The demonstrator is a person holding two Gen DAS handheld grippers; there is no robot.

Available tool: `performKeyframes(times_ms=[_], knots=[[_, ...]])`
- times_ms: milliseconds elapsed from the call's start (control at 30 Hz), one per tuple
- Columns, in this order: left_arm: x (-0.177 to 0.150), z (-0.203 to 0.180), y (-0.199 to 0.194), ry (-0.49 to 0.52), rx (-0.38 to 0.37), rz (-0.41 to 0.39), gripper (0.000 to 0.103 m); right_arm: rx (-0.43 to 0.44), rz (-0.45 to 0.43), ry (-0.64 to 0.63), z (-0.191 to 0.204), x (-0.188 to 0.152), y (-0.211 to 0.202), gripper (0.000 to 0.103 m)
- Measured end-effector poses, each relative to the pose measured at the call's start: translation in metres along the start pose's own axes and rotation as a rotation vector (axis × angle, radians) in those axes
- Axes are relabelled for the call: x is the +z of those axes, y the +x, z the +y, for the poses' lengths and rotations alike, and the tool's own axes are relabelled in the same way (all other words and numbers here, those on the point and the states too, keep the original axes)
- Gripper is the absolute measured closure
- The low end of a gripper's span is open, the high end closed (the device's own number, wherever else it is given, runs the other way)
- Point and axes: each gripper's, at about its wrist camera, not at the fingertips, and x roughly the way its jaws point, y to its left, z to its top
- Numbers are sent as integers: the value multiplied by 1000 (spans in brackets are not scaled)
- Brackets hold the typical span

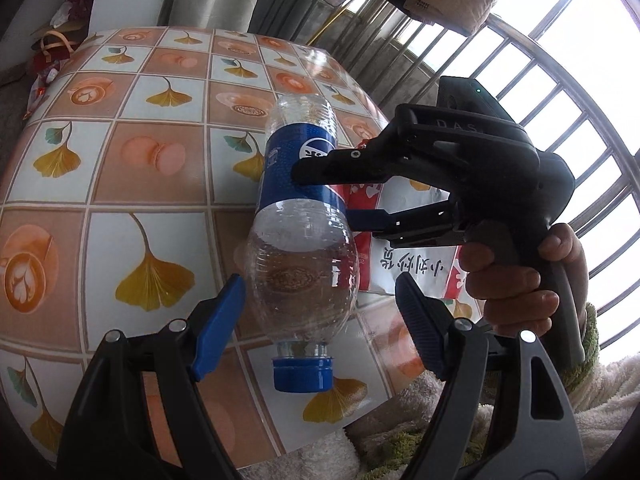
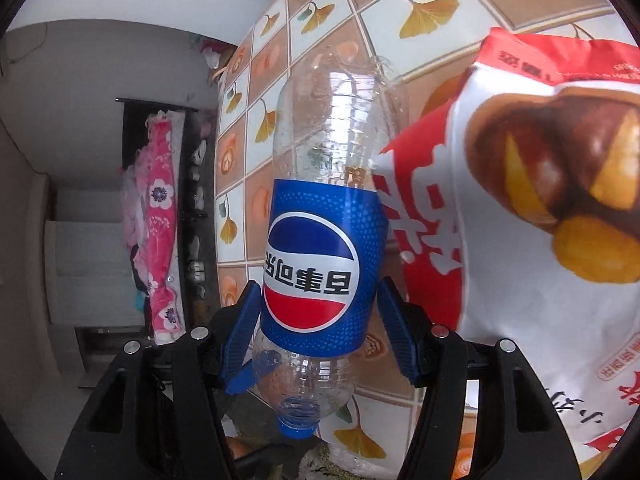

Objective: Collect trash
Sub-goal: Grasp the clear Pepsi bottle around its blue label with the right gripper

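A clear plastic cola bottle (image 1: 300,264) with a blue label and blue cap (image 1: 303,374) hangs cap-down just above the table. My right gripper (image 2: 320,284) is shut on it, and its blue pads (image 2: 244,336) press both sides of the label (image 2: 316,264). In the left wrist view the right gripper (image 1: 324,194) reaches in from the right, held by a hand (image 1: 520,280). My left gripper (image 1: 320,280) is open around the bottle's lower body, with its right pad clearly apart from the bottle. A red and white snack bag (image 2: 520,200) lies on the table beside the bottle.
The table (image 1: 140,160) wears a cloth with tile, leaf and coffee-cup prints. Window bars (image 1: 540,80) stand behind it on the right. A fluffy towel (image 1: 600,400) lies by the near edge. Bags (image 1: 52,52) sit beyond the table's far left corner.
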Motion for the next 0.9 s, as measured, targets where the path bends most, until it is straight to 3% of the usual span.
performKeyframes(times_ms=[200, 333, 467, 533, 600, 900], knots=[[0, 2, -1, 15, -2, 10, 30, -21, -3, -11, 8, -1, 2, 44], [0, -1, -2, 32, -18, 14, 30, -32, 11, -11, 13, 0, 10, 35], [1, -5, 0, 54, -15, 21, 30, -48, 10, -22, 18, 0, 21, 35], [0, -8, 0, 63, -13, 25, 30, -52, 12, -33, 18, -2, 25, 35], [0, -10, -1, 71, -8, 28, 30, -70, -2, -52, 20, -6, 25, 44], [-2, -17, -30, 113, -78, -10, 30, 42, -100, -117, 20, -14, -15, 46]])
